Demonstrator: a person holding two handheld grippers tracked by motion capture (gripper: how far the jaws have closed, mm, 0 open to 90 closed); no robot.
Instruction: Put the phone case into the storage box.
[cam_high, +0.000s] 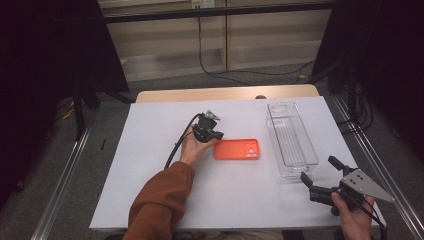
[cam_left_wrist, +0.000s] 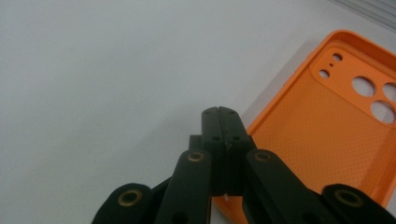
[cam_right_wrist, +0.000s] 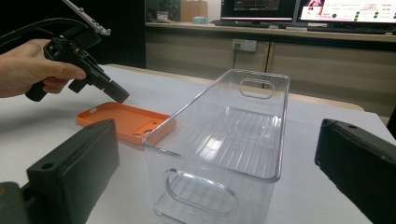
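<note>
- My left gripper (cam_high: 218, 135) sits just beside the near-left short end of the orange phone case (cam_high: 236, 149), jaws pressed together, nothing between them.
- In the left gripper view my closed tips (cam_left_wrist: 219, 112) hover over the white counter (cam_left_wrist: 93, 70), right at the case's edge (cam_left_wrist: 327, 130); can't tell if they touch it.
- Phone case lies flat on the counter (cam_high: 165, 200), open side up, camera cutouts at the end toward the clear bin (cam_high: 291, 137).
- Clear bin stands just right of the case, upright, long side running away from me, handle slots in both short ends.
- My right gripper (cam_high: 317, 179) is held right of the case, at the near end of the bin, jaws spread wide, holding nothing.
- In the right gripper view the bin (cam_right_wrist: 224, 140) stands ahead between my two open jaws, the case (cam_right_wrist: 126, 122) behind it to the left, the left gripper (cam_right_wrist: 119, 95) angled down over it.
</note>
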